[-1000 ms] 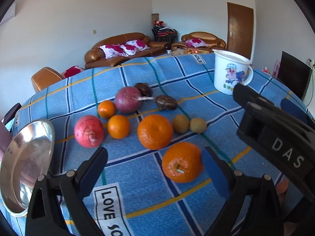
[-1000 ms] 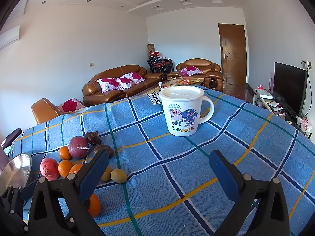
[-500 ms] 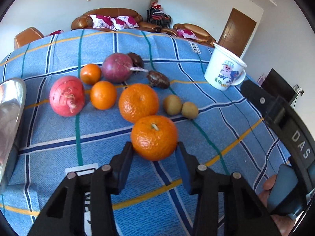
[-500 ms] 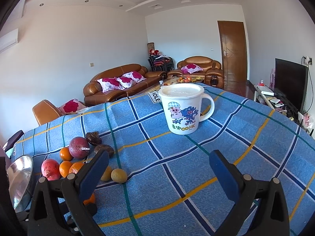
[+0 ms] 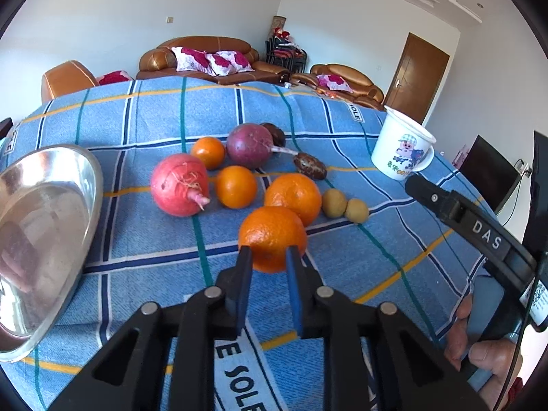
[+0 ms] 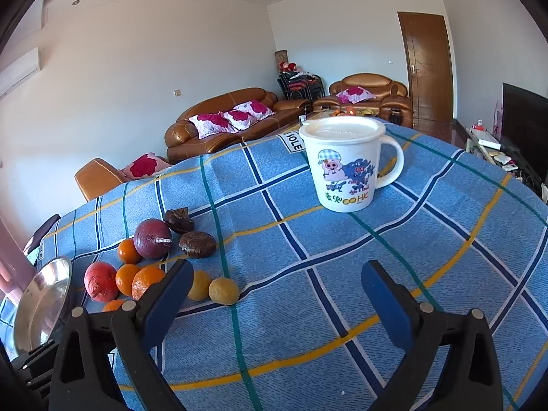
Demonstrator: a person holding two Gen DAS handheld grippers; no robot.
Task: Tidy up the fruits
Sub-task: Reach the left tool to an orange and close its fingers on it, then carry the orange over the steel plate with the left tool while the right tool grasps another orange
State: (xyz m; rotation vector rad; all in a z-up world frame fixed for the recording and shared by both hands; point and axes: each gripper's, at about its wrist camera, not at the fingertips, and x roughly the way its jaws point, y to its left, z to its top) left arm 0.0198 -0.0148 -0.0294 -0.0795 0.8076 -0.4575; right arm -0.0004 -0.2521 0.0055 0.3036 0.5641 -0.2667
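Note:
My left gripper (image 5: 268,251) is shut on a large orange (image 5: 272,229), its blue pads pinching the near side of the fruit on the blue checked cloth (image 5: 137,239). Right behind it sit a second large orange (image 5: 293,195), two small oranges (image 5: 236,186), a pink-red round fruit (image 5: 179,185), a purple one (image 5: 249,145), two dark brown ones (image 5: 310,166) and two small tan ones (image 5: 334,202). My right gripper (image 6: 274,284) hovers over bare cloth right of the fruit, jaws wide and closing, with nothing between them.
A shiny metal plate (image 5: 44,239) lies at the table's left edge. A white cartoon mug (image 6: 346,167) with a lid stands at the far right of the cloth. A hand (image 5: 479,342) holds the right gripper's handle. Sofas and a door are beyond.
The left gripper moved forward to the near orange and closed its wide jaws onto it. The right gripper stayed put, its jaws narrowing slightly.

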